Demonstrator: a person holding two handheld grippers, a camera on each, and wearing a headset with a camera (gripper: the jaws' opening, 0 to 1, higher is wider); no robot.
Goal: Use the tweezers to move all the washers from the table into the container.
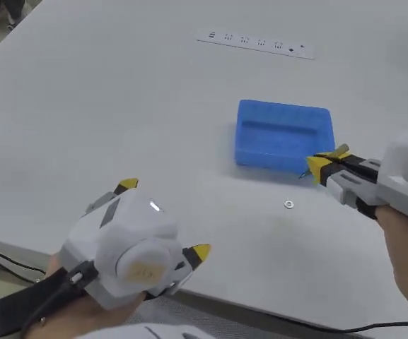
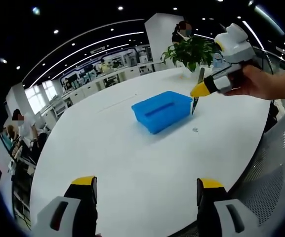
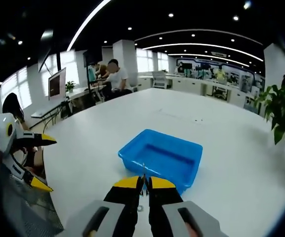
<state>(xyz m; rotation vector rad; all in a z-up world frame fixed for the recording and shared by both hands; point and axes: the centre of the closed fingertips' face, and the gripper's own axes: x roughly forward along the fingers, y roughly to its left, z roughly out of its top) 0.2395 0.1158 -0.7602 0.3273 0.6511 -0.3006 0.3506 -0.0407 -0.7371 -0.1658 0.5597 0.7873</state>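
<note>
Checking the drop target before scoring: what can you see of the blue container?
The blue container is a shallow rectangular tray, plastic-looking, with thick walls, rounded corners and an open top. It sits flat on the white table. Its floor looks bare. The tweezers, held by the right hand-held gripper, hang by its near wall; contact cannot be told. One washer lies on the table apart from it.

A small washer point(image 1: 289, 205) lies flat near the open blue container point(image 1: 274, 159).
</note>
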